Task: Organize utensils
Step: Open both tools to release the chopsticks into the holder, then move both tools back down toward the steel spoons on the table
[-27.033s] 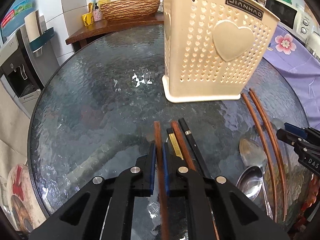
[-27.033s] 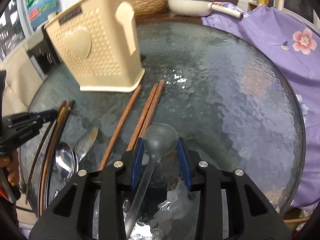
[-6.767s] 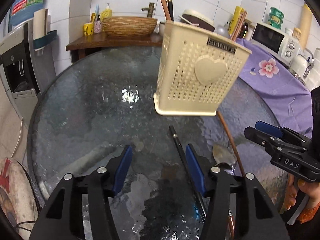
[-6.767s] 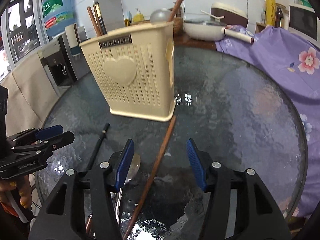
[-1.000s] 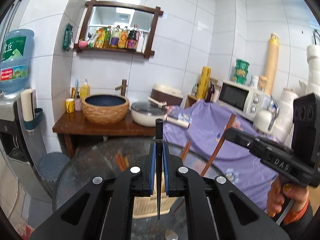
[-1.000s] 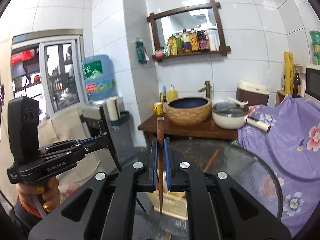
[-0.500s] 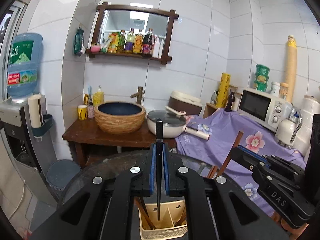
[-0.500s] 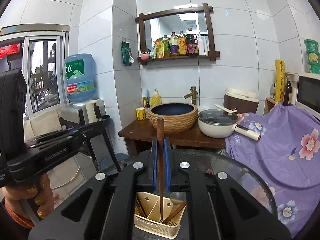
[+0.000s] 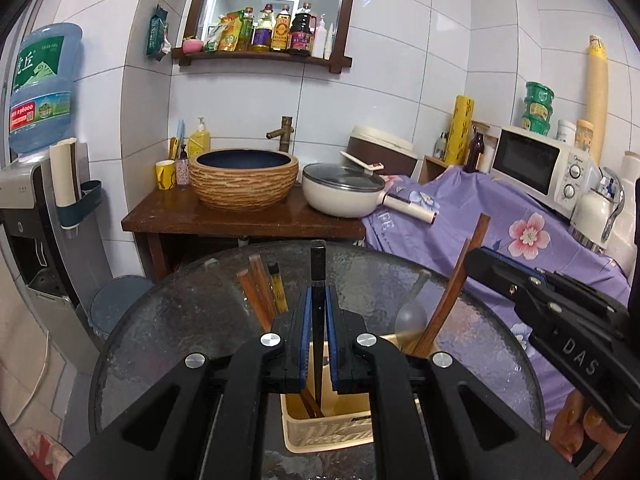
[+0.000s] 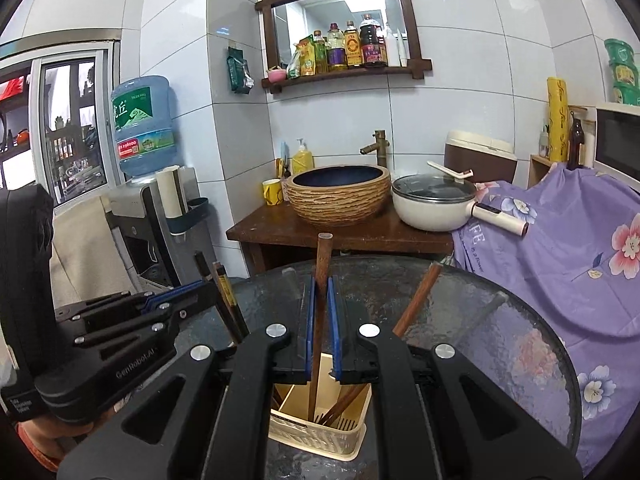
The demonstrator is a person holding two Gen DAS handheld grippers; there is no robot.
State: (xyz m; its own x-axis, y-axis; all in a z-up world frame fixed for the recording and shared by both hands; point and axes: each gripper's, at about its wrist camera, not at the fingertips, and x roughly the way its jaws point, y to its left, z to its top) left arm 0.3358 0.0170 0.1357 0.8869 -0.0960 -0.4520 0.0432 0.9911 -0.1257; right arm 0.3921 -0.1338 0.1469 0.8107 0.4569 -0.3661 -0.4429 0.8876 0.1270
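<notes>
My left gripper [image 9: 318, 294] is shut on a black chopstick [image 9: 318, 264], held upright. Its lower end dips into the mouth of the cream utensil holder [image 9: 320, 436] on the round glass table [image 9: 160, 340]. Brown chopsticks [image 9: 256, 292] and a spoon [image 9: 410, 316] stand in the holder. My right gripper [image 10: 320, 282] is shut on a brown chopstick [image 10: 322, 256], also upright, with its lower end inside the holder [image 10: 316, 436]. Each gripper shows in the other's view: the right gripper [image 9: 476, 260] at the right, the left gripper [image 10: 206, 290] at the left.
Beyond the table stands a wooden washstand [image 9: 240, 220] with a woven basin [image 9: 244, 178] and a white pot [image 9: 340, 194]. A purple flowered cloth [image 10: 580, 240] covers the counter on the right, with a microwave [image 9: 536, 164]. A water dispenser [image 10: 144, 200] stands at the left.
Both grippers have sunk toward the holder with their chopsticks. The holder now sits closer below the fingers, and the chopsticks' lower ends have gone into its mouth.
</notes>
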